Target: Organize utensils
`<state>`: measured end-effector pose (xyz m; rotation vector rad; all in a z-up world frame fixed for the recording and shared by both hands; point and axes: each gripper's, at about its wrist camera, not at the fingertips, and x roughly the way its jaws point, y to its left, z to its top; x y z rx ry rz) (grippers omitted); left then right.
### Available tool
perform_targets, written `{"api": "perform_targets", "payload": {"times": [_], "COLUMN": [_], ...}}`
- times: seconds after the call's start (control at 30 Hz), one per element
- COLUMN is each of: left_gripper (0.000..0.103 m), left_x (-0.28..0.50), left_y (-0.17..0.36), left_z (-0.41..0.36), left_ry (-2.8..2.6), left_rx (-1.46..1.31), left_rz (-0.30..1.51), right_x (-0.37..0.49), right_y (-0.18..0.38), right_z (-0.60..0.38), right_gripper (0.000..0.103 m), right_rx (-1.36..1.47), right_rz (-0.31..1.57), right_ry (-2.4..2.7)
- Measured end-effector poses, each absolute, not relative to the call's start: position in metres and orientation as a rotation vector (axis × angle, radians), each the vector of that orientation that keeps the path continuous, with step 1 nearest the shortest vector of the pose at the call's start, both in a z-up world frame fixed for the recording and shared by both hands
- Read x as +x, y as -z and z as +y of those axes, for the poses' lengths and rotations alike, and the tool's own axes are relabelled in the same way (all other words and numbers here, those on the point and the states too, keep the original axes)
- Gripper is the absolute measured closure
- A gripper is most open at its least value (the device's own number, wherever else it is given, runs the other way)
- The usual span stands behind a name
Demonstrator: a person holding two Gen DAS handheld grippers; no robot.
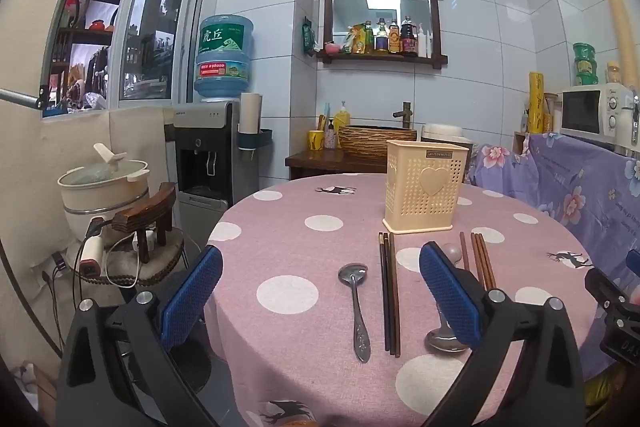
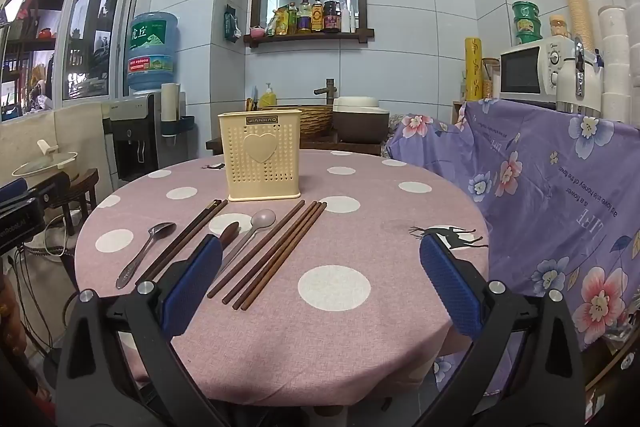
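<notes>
A cream perforated utensil holder (image 1: 424, 187) (image 2: 262, 157) stands upright on the pink dotted round table (image 1: 288, 239) (image 2: 360, 327). In front of it lie a metal spoon (image 1: 356, 303) (image 2: 146, 251), dark chopsticks (image 1: 390, 291) (image 2: 184, 239), a second metal spoon (image 1: 442, 337), a pinkish spoon (image 2: 256, 227) and several brown chopsticks (image 1: 480, 259) (image 2: 276, 255). My left gripper (image 1: 320, 291) is open above the metal spoon and dark chopsticks. My right gripper (image 2: 320, 287) is open above bare cloth, right of the brown chopsticks. Both are empty.
A chair draped in purple flowered cloth (image 2: 560, 195) stands right of the table. A water dispenser (image 1: 212, 151), a pot (image 1: 104, 187) and a small stool (image 1: 148, 219) stand to the left. A counter with a basin (image 1: 376, 143) is behind the table, and a microwave (image 2: 536, 67) stands at the right.
</notes>
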<state>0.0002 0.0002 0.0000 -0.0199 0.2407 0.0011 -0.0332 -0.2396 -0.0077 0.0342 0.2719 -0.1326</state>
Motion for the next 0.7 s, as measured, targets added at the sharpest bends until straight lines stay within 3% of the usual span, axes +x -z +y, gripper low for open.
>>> {"api": "perform_targets", "payload": {"times": [0.7], "left_gripper": [0.005], "left_x": [0.0008], "left_y": [0.0016], "left_z": [0.001], "left_ry": [0.007], "left_rx": [-0.01], "left_rz": [0.247], "right_x": [-0.0319], "right_y": [0.0073], "right_z": [-0.24], "right_gripper": [0.005], "right_rx": [0.033], "right_rz": [0.27], "right_ry": [0.133]}}
